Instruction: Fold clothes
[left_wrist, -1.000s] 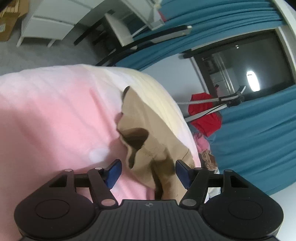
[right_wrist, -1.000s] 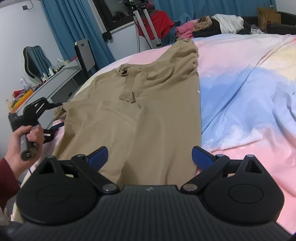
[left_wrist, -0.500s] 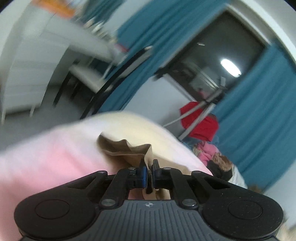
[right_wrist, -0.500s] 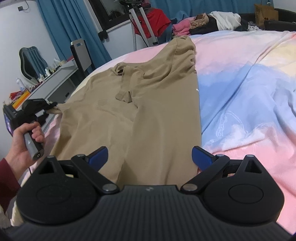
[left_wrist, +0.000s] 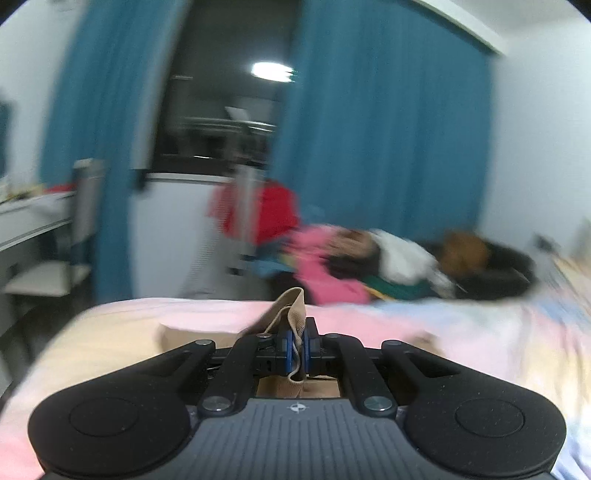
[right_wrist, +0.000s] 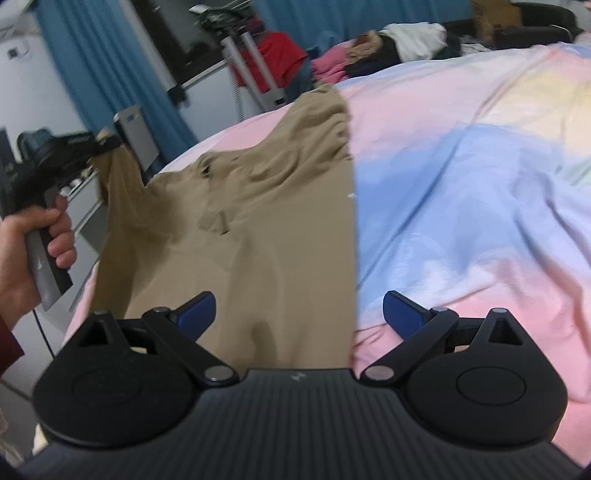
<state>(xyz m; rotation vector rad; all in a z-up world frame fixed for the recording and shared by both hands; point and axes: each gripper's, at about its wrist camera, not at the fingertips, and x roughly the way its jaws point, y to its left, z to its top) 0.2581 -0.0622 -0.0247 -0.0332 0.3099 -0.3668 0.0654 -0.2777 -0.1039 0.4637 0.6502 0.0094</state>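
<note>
My left tongs (left_wrist: 295, 345): clamped on the tan shirt's sleeve cuff (left_wrist: 291, 306), lifted.
My right tongs (right_wrist: 299, 314): apart, over the tan shirt (right_wrist: 258, 221).
Bed (right_wrist: 461, 166): pastel sheet.

The shirt (right_wrist: 258, 229) is lying on the bed (right_wrist: 461, 177), left of its middle. I'm looking across it toward a clothes pile (right_wrist: 388, 48) sitting beyond the far edge.

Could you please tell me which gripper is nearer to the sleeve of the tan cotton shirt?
Left. The left gripper is shut on the tan cotton shirt sleeve, lifting it off the pastel bedsheet. The right gripper hovers open over the shirt's hem, away from that sleeve.
</note>
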